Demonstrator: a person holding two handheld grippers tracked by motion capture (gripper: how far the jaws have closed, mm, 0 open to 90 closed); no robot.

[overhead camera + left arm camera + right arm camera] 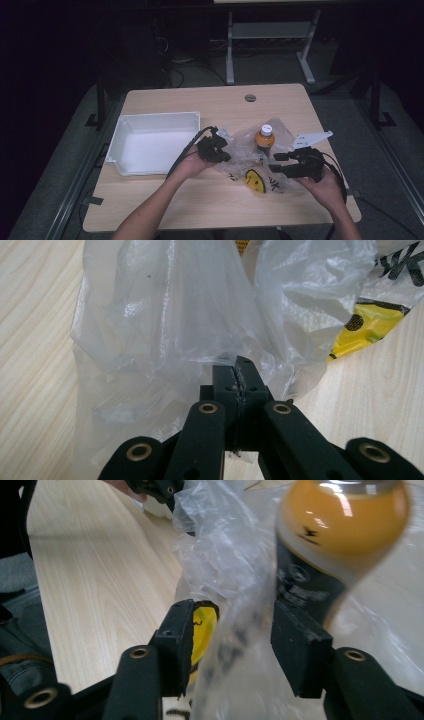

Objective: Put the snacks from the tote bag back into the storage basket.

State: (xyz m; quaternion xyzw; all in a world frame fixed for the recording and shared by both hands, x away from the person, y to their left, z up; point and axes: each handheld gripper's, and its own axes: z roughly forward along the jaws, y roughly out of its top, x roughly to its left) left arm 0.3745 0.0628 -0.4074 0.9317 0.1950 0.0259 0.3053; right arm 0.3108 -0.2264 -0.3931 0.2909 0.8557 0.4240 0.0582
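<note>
A crumpled clear plastic bag (240,150) with a yellow smiley print (255,181) lies at the table's middle right. An orange bottle (265,137) with a white cap stands upright among its folds; I cannot tell whether it is inside. My left gripper (222,150) is shut on the bag's left edge, and the film (175,315) rises from the pinched jaws (236,370). My right gripper (275,162) is open at the bag's right side. Loose film (225,555) hangs between its parted jaws (232,615), and the bottle (330,540) looms just beyond the right jaw.
A white rectangular tray (160,116) sits on the left of the wooden table (200,205), close to my left hand. A round grommet hole (250,97) is at the table's far edge. Beyond the table, dark floor and a metal stand's legs (230,55).
</note>
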